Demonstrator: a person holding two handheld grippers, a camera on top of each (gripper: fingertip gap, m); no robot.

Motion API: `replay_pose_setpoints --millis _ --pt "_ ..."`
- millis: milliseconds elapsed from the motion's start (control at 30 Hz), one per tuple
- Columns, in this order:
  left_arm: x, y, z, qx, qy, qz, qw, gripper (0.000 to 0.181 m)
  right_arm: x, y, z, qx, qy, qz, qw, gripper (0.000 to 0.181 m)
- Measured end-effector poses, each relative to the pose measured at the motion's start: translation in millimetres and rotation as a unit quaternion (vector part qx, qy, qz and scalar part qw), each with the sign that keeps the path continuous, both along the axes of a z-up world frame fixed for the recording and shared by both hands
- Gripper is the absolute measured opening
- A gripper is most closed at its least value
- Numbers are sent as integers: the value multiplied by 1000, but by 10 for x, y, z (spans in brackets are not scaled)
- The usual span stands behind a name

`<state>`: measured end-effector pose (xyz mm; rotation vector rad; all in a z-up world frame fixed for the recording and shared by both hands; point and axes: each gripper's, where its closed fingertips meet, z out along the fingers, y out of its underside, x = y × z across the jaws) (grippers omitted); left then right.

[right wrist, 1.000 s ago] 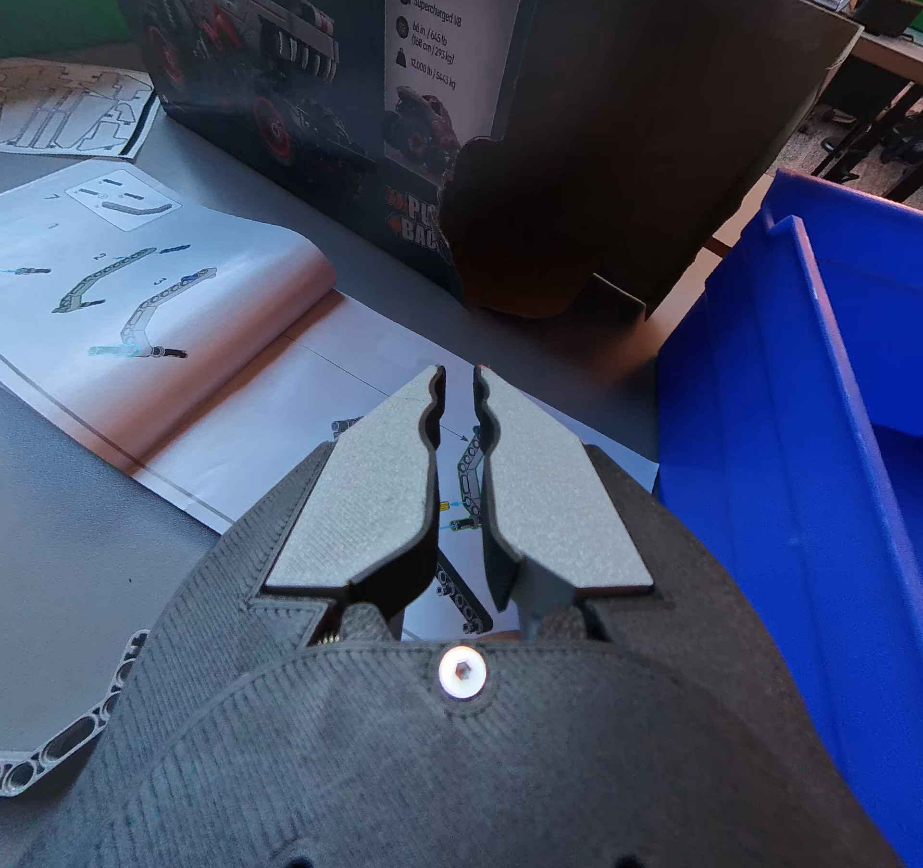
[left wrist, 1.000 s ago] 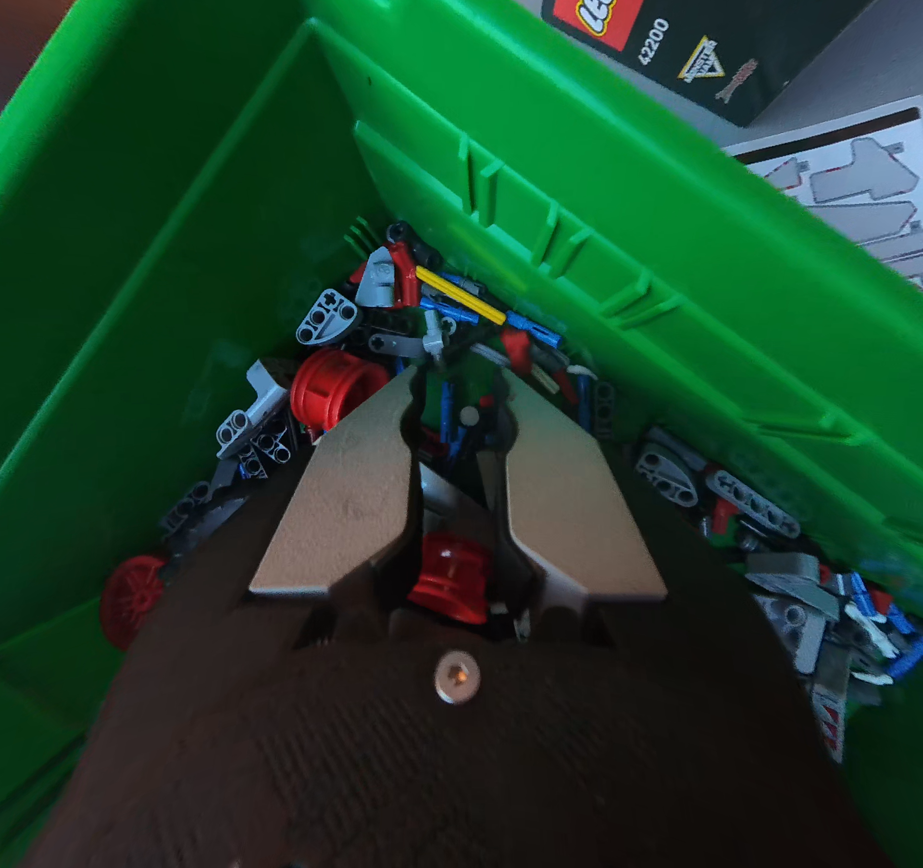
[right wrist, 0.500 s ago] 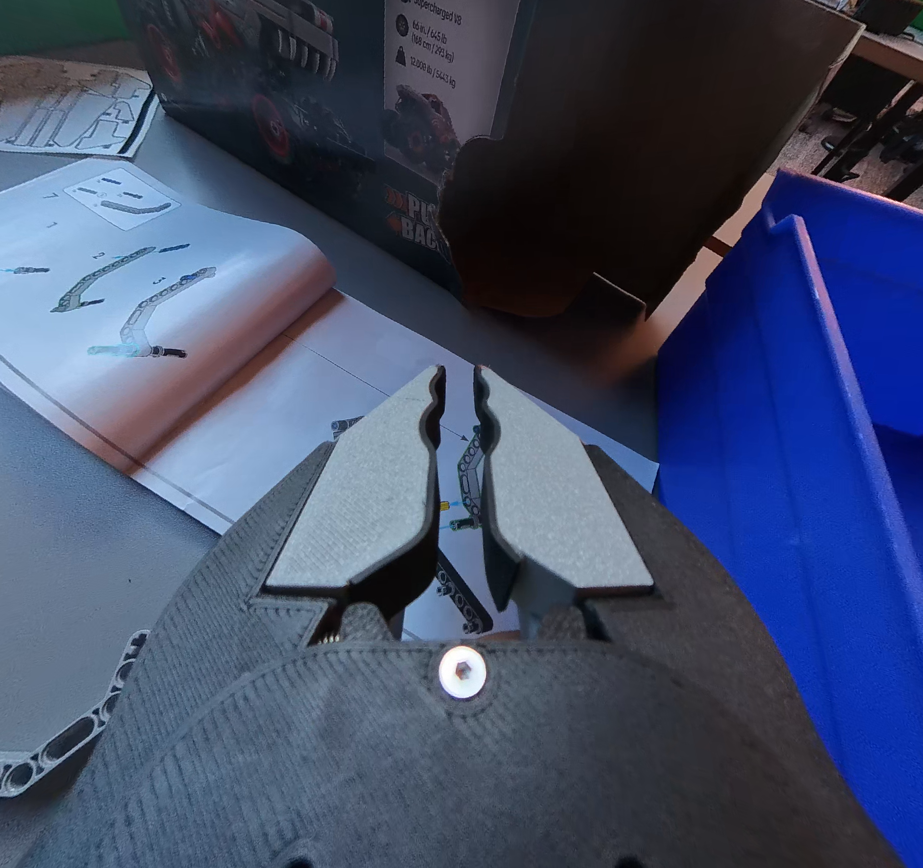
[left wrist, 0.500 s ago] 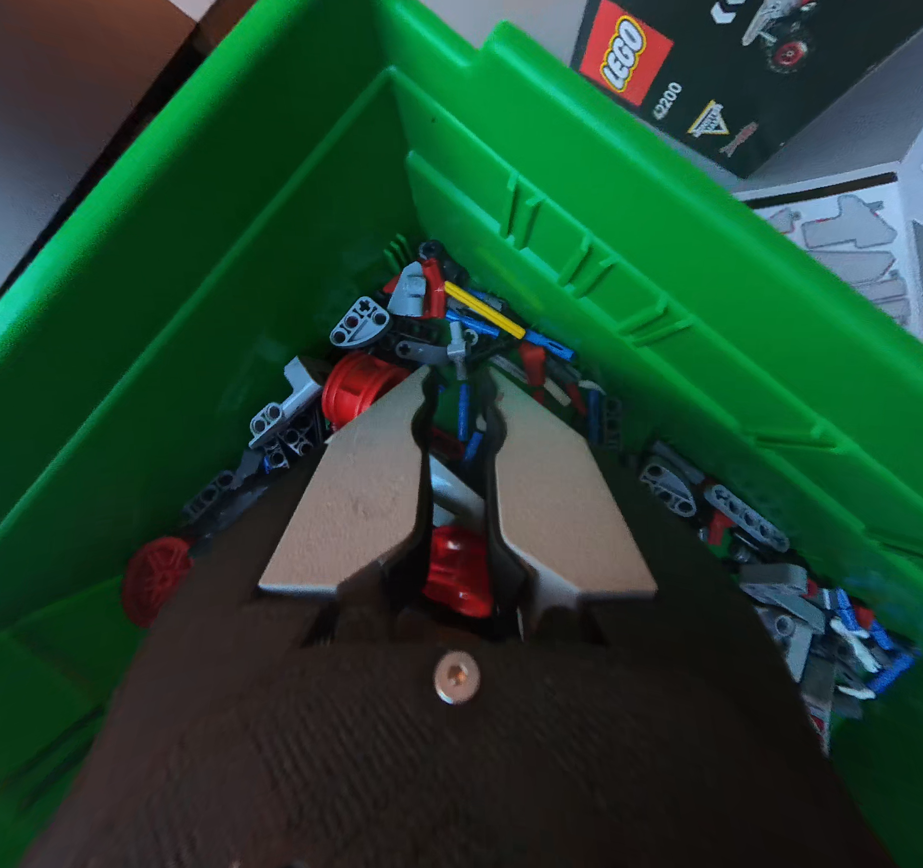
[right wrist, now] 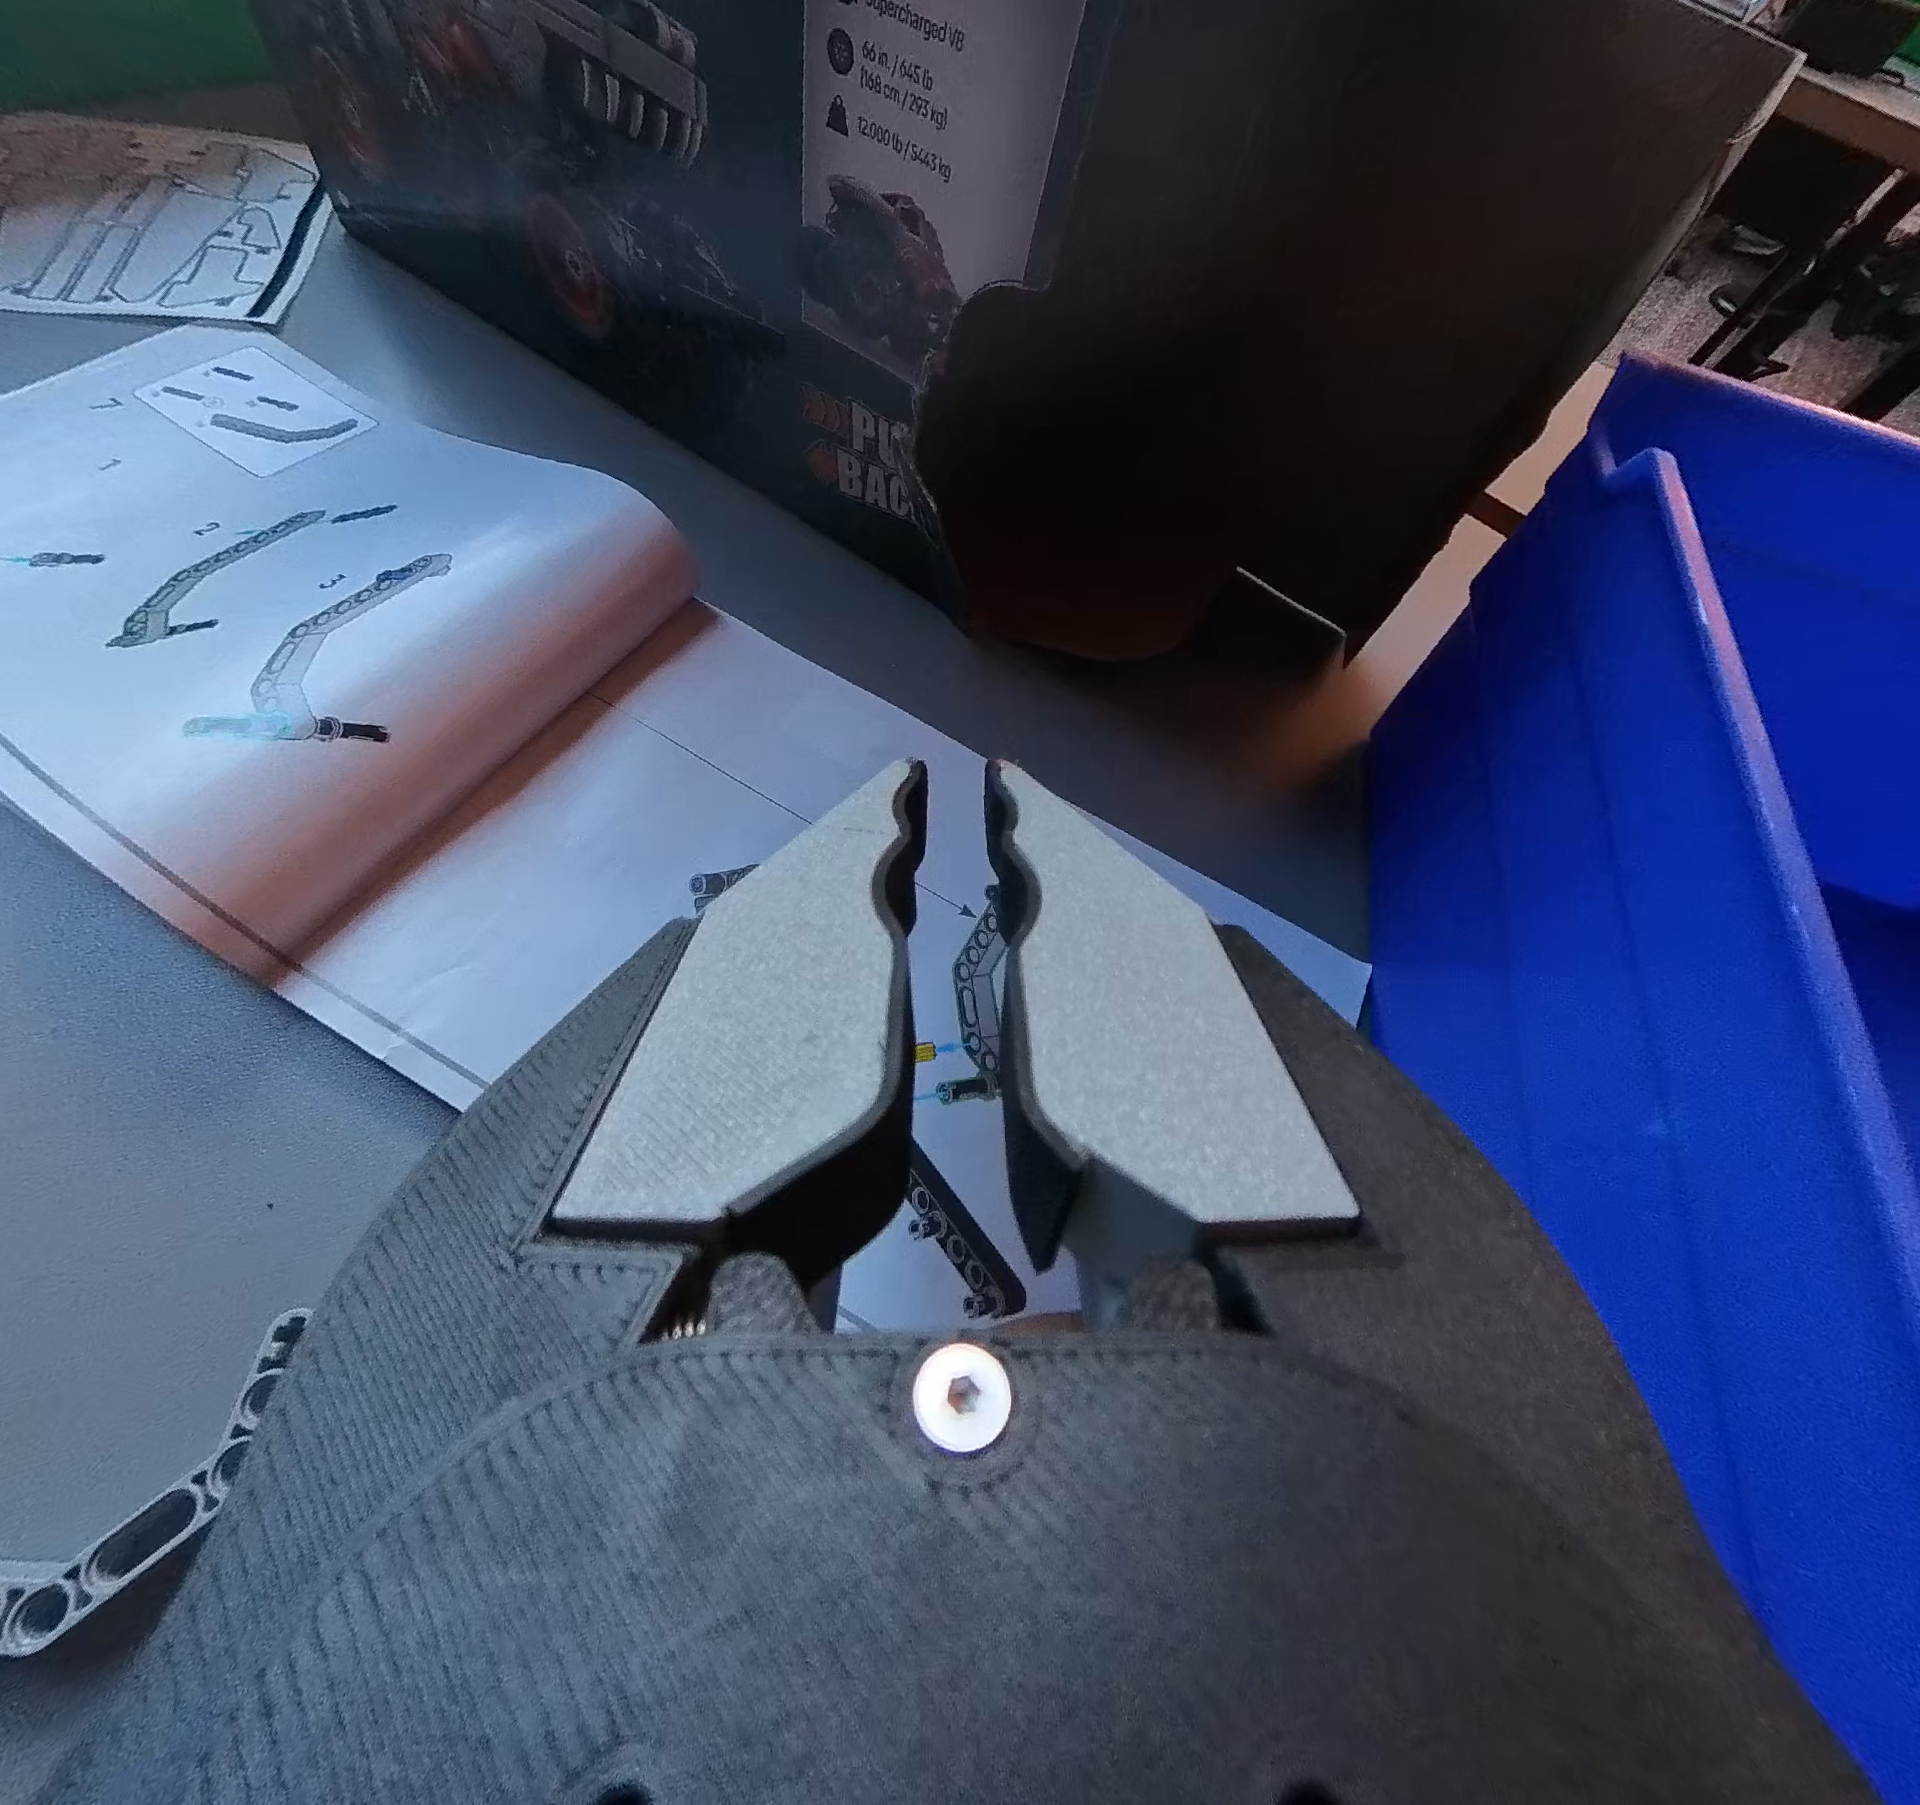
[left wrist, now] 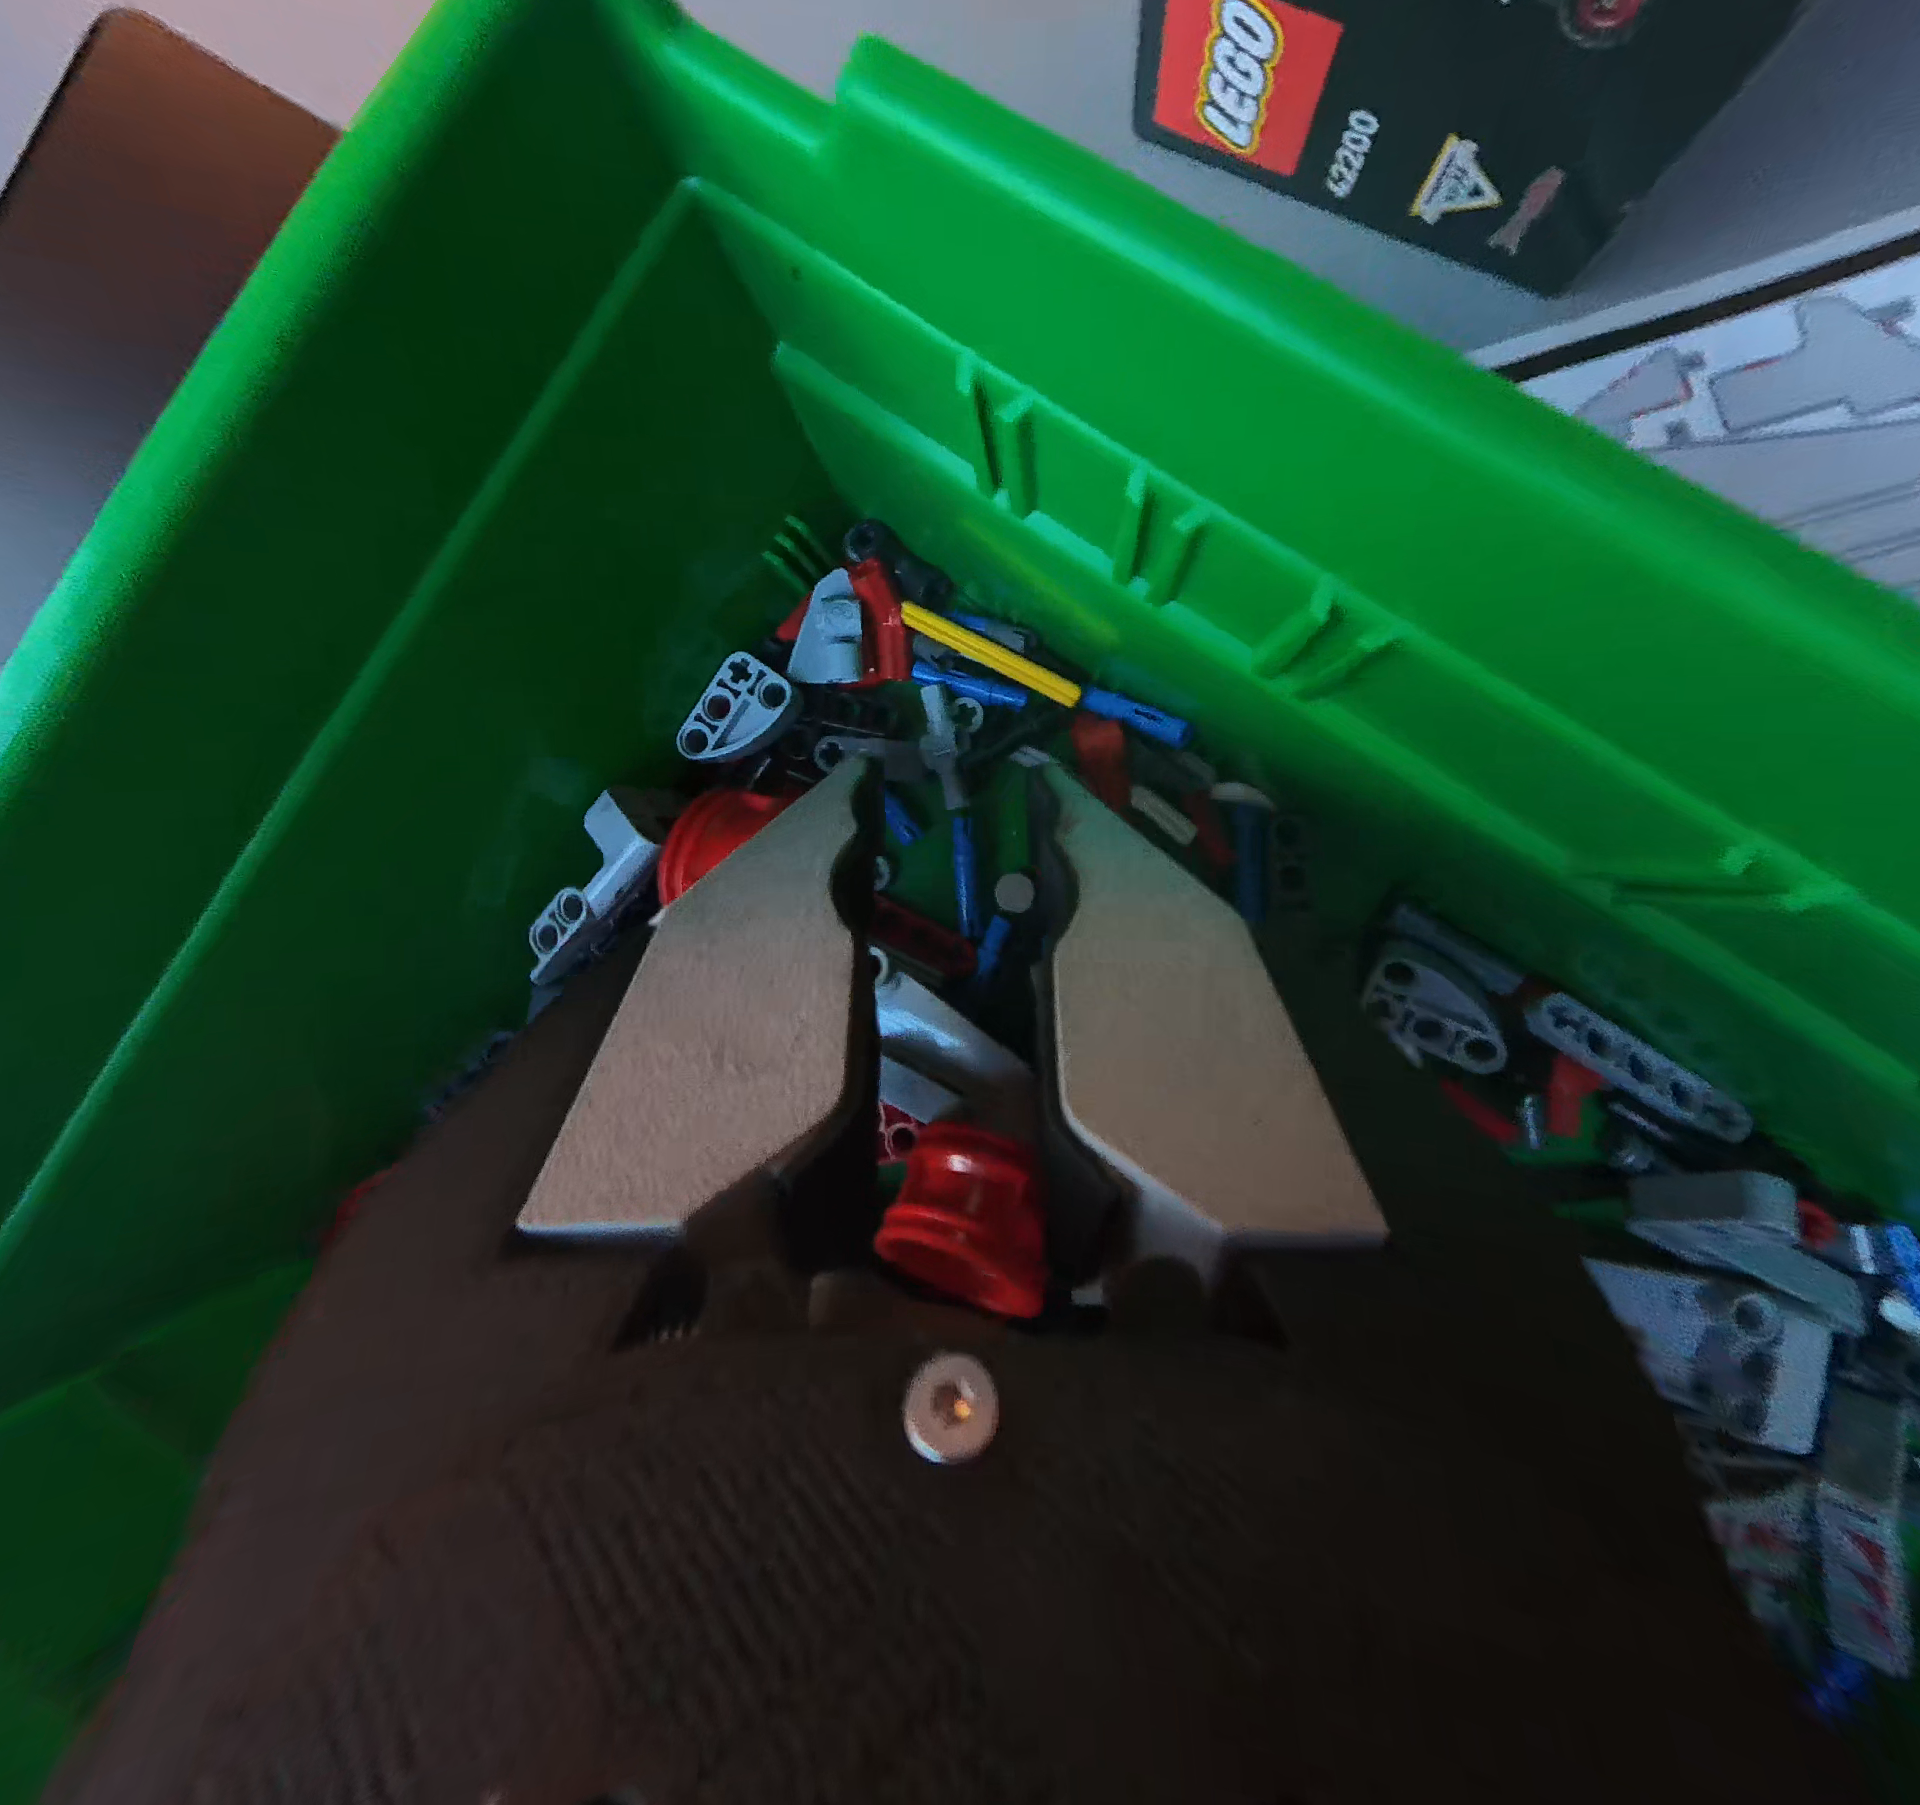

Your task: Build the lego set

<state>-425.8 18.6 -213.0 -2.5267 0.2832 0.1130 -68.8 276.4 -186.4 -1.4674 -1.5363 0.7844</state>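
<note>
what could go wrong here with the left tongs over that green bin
1. The left tongs hang open over a tangled pile; closing near the blue pin may catch neighbouring pieces too.
2. The red wheel hub sits deep between the fingers near their base; it may jam there or get dragged along.
3. The pile lies in a corner of the green bin, so a finger may hit the wall.

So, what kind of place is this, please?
Probably a workshop or lab bench: a grey tabletop holds a green plastic bin of loose bricks, a blue plastic bin and an open paper instruction booklet; more cluttered tables stand behind.
</note>
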Motion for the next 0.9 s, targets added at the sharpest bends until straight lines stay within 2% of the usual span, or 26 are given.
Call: replay_pose_setpoints --millis 33,433,500,633,800,900 --pt "5 -10 -16 -1 9 -10 1000 25 -1 0 0 0 0 0 1000 9" --pt "22 31 -12 23 170 -110 979 26 2 0 3 0 1 0 1000 9" --pt "-14 26 -10 21 193 -114 974 22 3 0 5 -2 2 0 1000 9" --pt "17 11 -45 16 197 -128 972 11 4 1 6 -3 2 0 1000 9" --pt "14 18 -41 18 205 -131 970 11 4 1 4 -3 1 0 1000 9" --pt "50 4 -54 17 196 -140 970 3 3 1 3 -3 1 0 1000 9"
